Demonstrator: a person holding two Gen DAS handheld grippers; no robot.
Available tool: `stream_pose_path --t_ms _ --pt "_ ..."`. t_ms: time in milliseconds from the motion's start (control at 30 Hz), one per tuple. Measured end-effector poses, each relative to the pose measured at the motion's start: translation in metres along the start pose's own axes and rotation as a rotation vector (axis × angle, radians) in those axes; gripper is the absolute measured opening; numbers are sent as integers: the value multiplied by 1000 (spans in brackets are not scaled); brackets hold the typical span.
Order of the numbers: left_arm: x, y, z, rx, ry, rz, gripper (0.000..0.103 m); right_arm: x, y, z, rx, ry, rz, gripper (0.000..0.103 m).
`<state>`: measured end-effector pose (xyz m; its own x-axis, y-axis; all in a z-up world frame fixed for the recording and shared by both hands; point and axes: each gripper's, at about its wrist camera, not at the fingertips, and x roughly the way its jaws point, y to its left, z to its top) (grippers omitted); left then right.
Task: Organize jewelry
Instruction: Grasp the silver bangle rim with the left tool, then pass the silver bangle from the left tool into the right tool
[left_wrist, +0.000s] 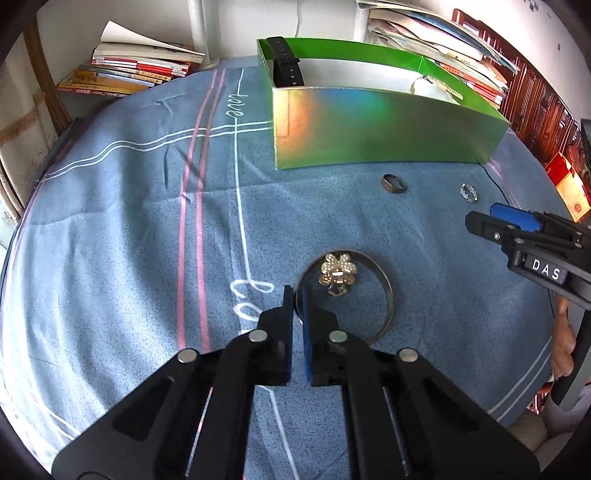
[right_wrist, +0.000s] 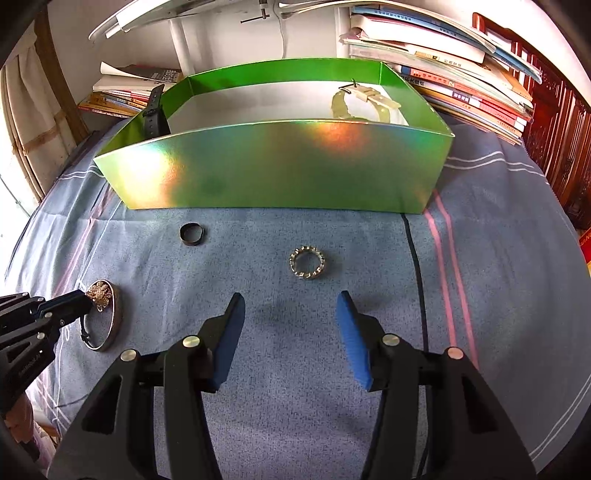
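Observation:
A thin metal bangle (left_wrist: 388, 295) lies on the blue cloth with a pearl flower brooch (left_wrist: 338, 275) inside its loop. My left gripper (left_wrist: 298, 295) is shut on the bangle's near-left rim. In the right wrist view the left gripper (right_wrist: 85, 295) pinches the bangle (right_wrist: 117, 314) beside the brooch (right_wrist: 99, 292). My right gripper (right_wrist: 291, 306) stands open with nothing between its fingers, just short of a silver chain ring (right_wrist: 307, 263). A dark band ring (right_wrist: 192, 235) lies further left. The same rings show as the dark band ring (left_wrist: 393, 183) and the chain ring (left_wrist: 469, 192).
A shiny green box (right_wrist: 277, 177) stands behind the rings, holding a black watch strap (right_wrist: 155, 110) at its left end and a pale strap (right_wrist: 354, 103) at its right. Stacked books (right_wrist: 461, 74) line the back wall. A hand (left_wrist: 563, 339) holds the right gripper's handle.

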<state>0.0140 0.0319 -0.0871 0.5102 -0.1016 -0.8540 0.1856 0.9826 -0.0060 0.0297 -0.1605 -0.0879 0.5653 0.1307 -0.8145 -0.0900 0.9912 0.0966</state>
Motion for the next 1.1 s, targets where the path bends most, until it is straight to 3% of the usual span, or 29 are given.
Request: stream_pose_path --t_ms 167,300,467,667,800,933,1000,1100 --pt "-4 6 9 -38 -13 -8 4 1 4 -1 -10 -2 -4 57" --pt "-22 6 24 -40 -73 -24 5 1 4 -2 -5 -4 -3 58" --pt "-35 -8 43 -24 -120 -89 5 -1 1 -2 7 1 -5 58" --pt "-8 -52 52 42 -64 -141 5 -11 -24 -1 65 -24 -67 58" --pt "13 -67 51 67 -25 -141 4 -11 -37 -2 95 -22 -87 58" --pt "16 -62 51 58 -33 -91 6 -10 -40 -4 105 -16 -76 58" --pt "8 -52 51 36 -56 -75 17 -11 -39 -6 100 -16 -69 58" --pt "-1 -38 50 15 -78 -32 23 -12 -34 -6 88 -16 -46 58"
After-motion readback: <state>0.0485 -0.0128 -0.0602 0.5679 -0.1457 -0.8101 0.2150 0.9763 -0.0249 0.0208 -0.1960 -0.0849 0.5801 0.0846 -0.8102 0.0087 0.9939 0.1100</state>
